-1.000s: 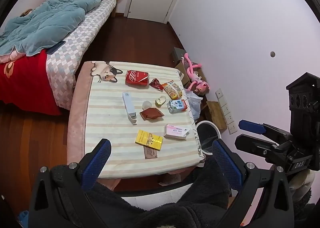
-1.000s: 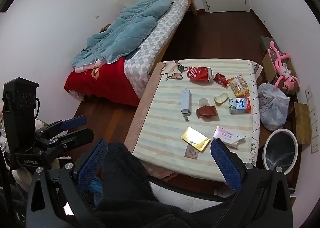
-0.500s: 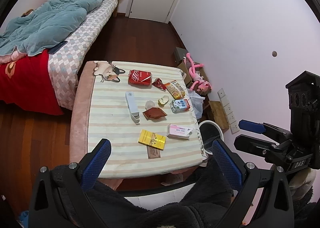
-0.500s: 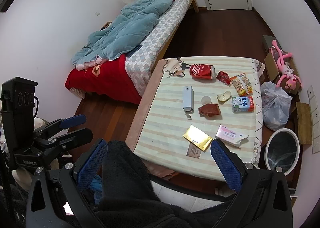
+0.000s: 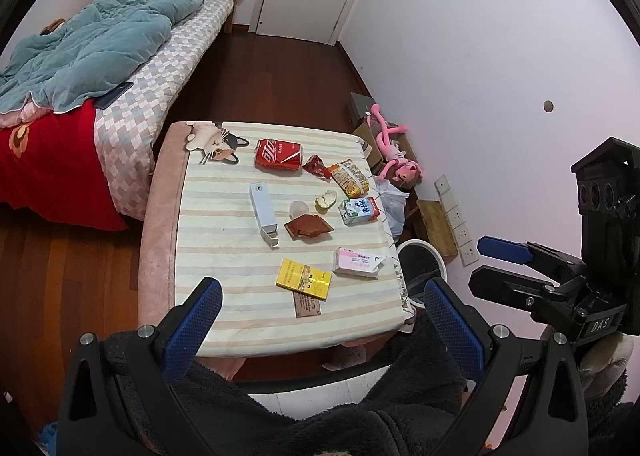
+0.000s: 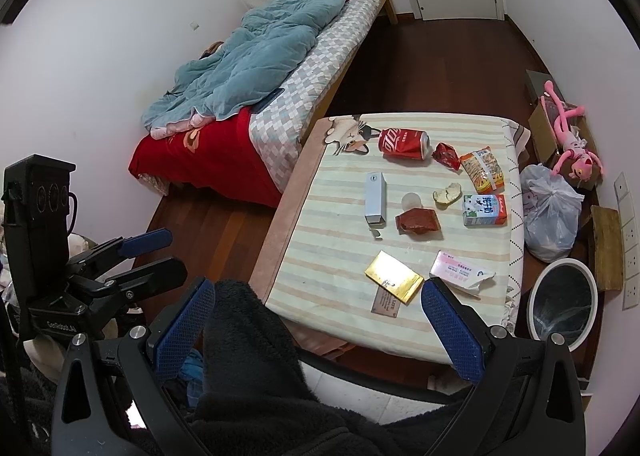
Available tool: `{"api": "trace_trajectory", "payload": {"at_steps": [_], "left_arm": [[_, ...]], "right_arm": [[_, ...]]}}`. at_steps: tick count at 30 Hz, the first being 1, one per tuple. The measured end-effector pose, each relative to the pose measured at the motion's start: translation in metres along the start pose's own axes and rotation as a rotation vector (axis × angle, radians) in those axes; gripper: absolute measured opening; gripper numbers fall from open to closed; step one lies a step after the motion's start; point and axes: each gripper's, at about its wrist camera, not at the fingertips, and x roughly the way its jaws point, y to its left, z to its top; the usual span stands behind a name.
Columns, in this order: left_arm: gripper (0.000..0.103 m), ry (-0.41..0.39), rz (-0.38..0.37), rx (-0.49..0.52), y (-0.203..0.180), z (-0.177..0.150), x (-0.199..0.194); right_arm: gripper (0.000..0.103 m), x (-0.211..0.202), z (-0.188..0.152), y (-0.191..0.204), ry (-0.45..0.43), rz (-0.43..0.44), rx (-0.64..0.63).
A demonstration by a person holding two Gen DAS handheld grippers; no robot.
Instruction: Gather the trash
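Red cola can (image 5: 278, 154) lies beside the cat print (image 5: 214, 140).

right claw body (image 5: 600, 323): "DAS"
left claw body (image 6: 60, 325): "GenRobot.AI"
brown card (image 6: 386, 302), desk near edge: "LIFE"
other packaging print: unreadable

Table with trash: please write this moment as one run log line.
left gripper: open, empty | right gripper: open, empty | trash: all on table | bin: beside table
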Motion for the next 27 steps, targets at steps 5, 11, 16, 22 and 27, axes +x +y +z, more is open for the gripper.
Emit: {"api": "trace_trajectory", "payload": {"at_steps": [5, 11, 16, 22, 27], "left_arm": [[0.103, 0.004, -0.001, -0.001, -0.0013, 0.0005, 0.0002], [0.103, 0.01, -0.002, 0.002, -0.0042, 0.0021, 0.0018], [0.103, 0.009, -0.007, 0.006, -0.0039, 0.0024, 0.0014], [0.103, 0.008, -0.006, 0.007, -0.0032, 0.0036, 0.0006], [0.103, 0.007, -0.005, 0.007, -0.0038, 0.0041, 0.0003]], "right_arm": [[0.103, -0.0009, 0.0007, 0.0002, 0.002, -0.001, 0.0], [0.103, -0.001, 0.0009, 0.0005, 0.001, -0.003, 0.0], [0.103, -0.0005, 0.0003, 0.0016, -0.001, -0.003, -0.001], [0.103, -0.0017, 0.0014, 0.0016, 0.0, -0.003, -0.003], [0.103, -0.0001, 0.002, 0.0021, -0.001, -0.004, -0.002]]}}
